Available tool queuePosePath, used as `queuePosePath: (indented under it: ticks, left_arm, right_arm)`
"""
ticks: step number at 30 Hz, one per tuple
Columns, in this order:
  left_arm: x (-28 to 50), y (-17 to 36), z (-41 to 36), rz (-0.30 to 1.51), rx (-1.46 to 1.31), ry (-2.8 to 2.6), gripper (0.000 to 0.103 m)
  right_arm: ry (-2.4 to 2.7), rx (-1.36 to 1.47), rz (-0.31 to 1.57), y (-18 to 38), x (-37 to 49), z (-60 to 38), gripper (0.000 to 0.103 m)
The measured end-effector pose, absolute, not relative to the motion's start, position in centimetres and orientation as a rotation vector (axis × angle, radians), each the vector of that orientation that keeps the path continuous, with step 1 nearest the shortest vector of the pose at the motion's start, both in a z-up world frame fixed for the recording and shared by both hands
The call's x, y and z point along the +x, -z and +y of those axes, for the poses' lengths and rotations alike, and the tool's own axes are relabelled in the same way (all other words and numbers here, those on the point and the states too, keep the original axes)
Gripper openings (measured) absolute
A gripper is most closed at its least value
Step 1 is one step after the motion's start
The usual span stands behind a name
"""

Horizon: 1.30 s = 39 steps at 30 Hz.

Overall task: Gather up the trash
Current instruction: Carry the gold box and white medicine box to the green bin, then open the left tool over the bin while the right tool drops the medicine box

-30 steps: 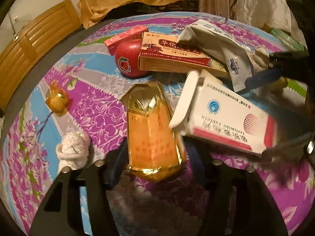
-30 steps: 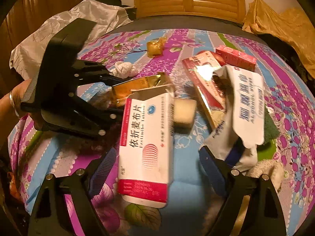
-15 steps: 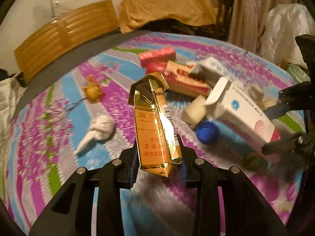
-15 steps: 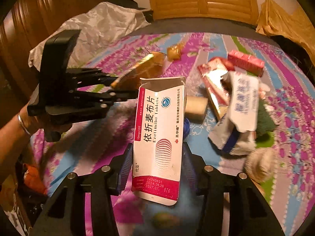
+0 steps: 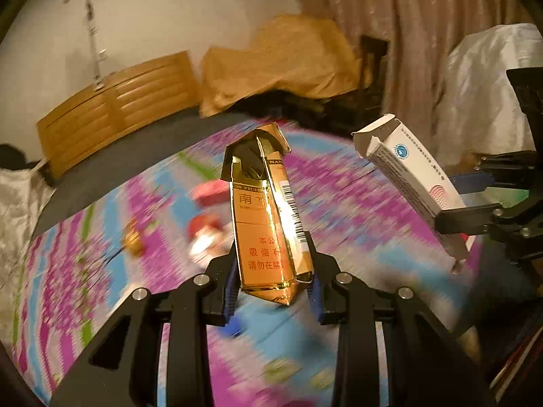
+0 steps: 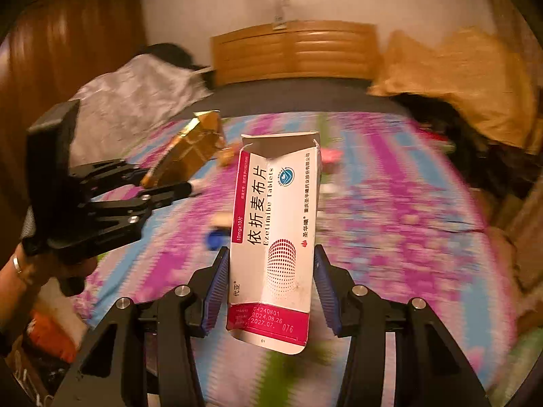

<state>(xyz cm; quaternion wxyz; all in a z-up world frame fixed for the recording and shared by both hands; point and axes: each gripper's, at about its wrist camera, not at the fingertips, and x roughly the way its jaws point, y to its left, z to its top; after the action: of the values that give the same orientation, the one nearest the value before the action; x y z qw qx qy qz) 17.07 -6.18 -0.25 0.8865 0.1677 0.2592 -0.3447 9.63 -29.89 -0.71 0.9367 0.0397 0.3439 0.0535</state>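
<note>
My left gripper (image 5: 273,293) is shut on a gold and orange cigarette pack (image 5: 268,224), held upright above the bed; the pack's top is torn open. It also shows in the right wrist view (image 6: 190,151), at the left. My right gripper (image 6: 269,290) is shut on a white and magenta tablet box (image 6: 275,234) with its top flap open. That box shows in the left wrist view (image 5: 412,178) at the right, lifted off the bed. Blurred trash lies below on the flowered bedspread (image 5: 356,203).
A pink box (image 5: 210,191), a red round thing (image 5: 203,229), a small yellow wrapper (image 5: 132,239) and a blue cap (image 6: 217,237) lie blurred on the bedspread. A wooden headboard (image 6: 295,51), a yellow cloth heap (image 5: 288,57) and a white plastic bag (image 6: 135,91) ring the bed.
Both grippers shut on their boxes and rose up off the bed, the left with the cigarette pack, the right with the tablet box. The views now tilt up toward the headboard.
</note>
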Motion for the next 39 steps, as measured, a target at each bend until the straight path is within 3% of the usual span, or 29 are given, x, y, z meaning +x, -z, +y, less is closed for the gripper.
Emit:
queuePosePath:
  ticks: [6, 17, 27, 39]
  left_arm:
    - [13.9, -1.5, -19.0, 0.495, 0.389, 0.888, 0.032]
    - [5.2, 0.0, -39.7, 0.470, 0.582, 1.162, 0.032]
    - [0.3, 1.0, -50.0, 0.464, 0.654, 1.292, 0.032]
    - [-4.0, 1.7, -56.2, 0.465, 0.696, 1.356, 0.032]
  right_arm:
    - [0.151, 0.143, 0.695, -1.4, 2.1, -42.1, 0.050]
    - [0.633, 0.270, 0.685, -1.2, -13.4, -61.7, 0.051]
    - [0.898, 0.369, 0.694, 1.5, -23.4, -69.9, 0.051]
    - [0.936, 0.416, 0.684, 3.3, -24.8, -73.3, 0.051]
